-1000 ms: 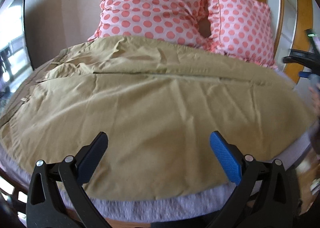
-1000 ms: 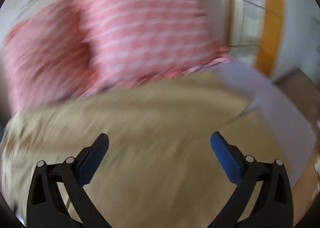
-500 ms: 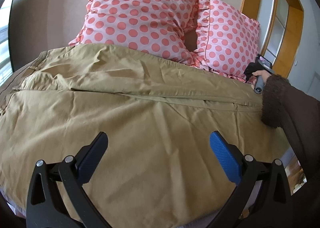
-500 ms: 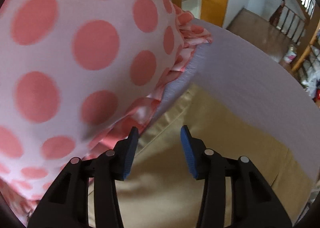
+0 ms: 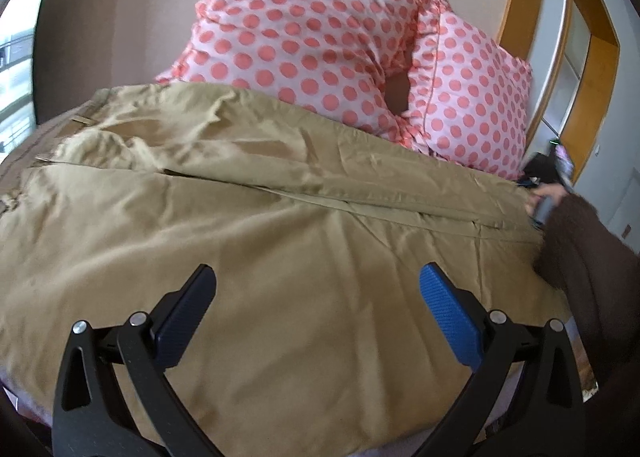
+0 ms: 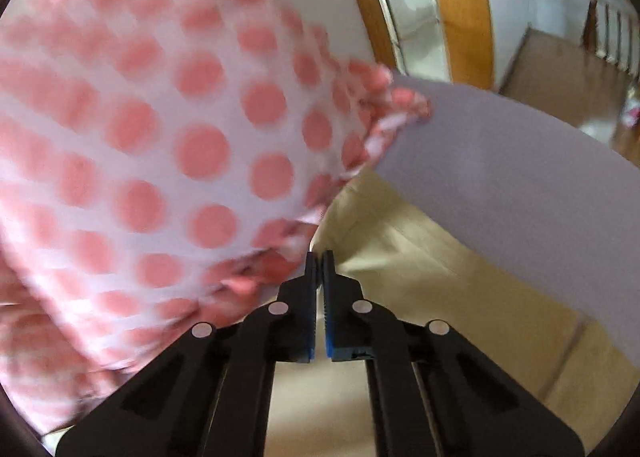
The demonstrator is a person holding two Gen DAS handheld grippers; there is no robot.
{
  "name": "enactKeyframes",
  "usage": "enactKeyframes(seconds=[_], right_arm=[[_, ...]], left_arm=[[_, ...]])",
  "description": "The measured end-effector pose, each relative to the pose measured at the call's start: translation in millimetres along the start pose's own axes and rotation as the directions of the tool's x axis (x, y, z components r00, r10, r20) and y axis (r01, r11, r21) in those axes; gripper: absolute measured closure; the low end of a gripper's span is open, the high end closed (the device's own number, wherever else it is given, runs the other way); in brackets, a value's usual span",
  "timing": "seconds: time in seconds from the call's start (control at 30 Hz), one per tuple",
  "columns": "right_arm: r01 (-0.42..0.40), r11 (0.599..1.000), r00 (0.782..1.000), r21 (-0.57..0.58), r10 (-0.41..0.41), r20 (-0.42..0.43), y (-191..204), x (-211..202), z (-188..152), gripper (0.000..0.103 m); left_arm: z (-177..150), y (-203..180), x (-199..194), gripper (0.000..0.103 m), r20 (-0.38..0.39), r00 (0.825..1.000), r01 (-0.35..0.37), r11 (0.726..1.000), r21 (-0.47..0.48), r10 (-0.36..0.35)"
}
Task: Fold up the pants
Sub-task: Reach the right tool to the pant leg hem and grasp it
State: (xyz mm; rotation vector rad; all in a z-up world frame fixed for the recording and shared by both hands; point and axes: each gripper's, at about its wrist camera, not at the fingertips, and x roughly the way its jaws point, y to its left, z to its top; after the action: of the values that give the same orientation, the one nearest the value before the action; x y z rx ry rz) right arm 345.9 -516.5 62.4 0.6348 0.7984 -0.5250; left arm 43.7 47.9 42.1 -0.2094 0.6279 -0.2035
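Tan pants [image 5: 280,241] lie spread flat across the bed, waistband at the left, leg ends at the right. My left gripper [image 5: 316,293] is open and hovers over the near leg, holding nothing. My right gripper [image 6: 319,257] has its jaws closed at the far corner of the pants' leg end [image 6: 420,281], beside the pillow; the fingertips pinch the hem edge. In the left wrist view the right gripper shows only as a dark, blurred shape at the far right edge [image 5: 540,173], behind a brown sleeve [image 5: 592,265].
Two pink polka-dot pillows [image 5: 304,37] lean against the headboard, touching the pants' far edge; one fills the right wrist view [image 6: 160,161]. A lavender sheet [image 6: 520,177] covers the mattress. A wooden door frame [image 5: 516,5] stands at the right.
My right gripper closed its jaws at the leg-end corner by the pillow. My left gripper pulled back slightly and stayed open over the near leg.
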Motion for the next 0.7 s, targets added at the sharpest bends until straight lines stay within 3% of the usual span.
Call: enactKeyframes(seconds=[0.1,0.17,0.27,0.43,0.5,0.57,0.7], right_arm=[[-0.205,0.977,0.976,0.051,0.200,0.089,-38,-78,-18,0.100],[-0.278,0.958,0.955,0.066,0.268,0.123,-56,-128,-43,0.100],[-0.293,0.951,0.954,0.102,0.283,0.100,-92,-179,-98,0.100],[-0.275,0.933,0.951,0.234,0.300,-0.078,-124,-180,-143,0.096],[-0.265,0.923,0.944,0.280,0.308,-0.120,-130,-177,-151,0.084],[-0.282,0.909,0.934,0.307,0.334,-0.131,-129,-172,-151,0.058],[-0.266,0.903,0.932,0.338,0.331,-0.151,-133,-167,-158,0.056]], left_arm=[[3,8,-12,0.002,0.030,0.999,-0.024,1.000,-0.008,0.024],[6,14,-19,0.002,0.046,0.998,-0.038,0.999,-0.014,0.038],[16,26,-29,0.002,0.077,0.996,-0.053,0.998,-0.025,0.054],[44,51,-32,0.002,0.107,0.993,-0.035,0.996,-0.077,0.044],[55,63,-28,0.002,0.086,0.996,0.001,0.994,-0.110,0.009],[60,74,-25,0.002,0.073,0.997,0.016,0.989,-0.144,-0.006],[74,94,-17,0.002,0.082,0.996,0.056,0.980,-0.189,-0.041]])
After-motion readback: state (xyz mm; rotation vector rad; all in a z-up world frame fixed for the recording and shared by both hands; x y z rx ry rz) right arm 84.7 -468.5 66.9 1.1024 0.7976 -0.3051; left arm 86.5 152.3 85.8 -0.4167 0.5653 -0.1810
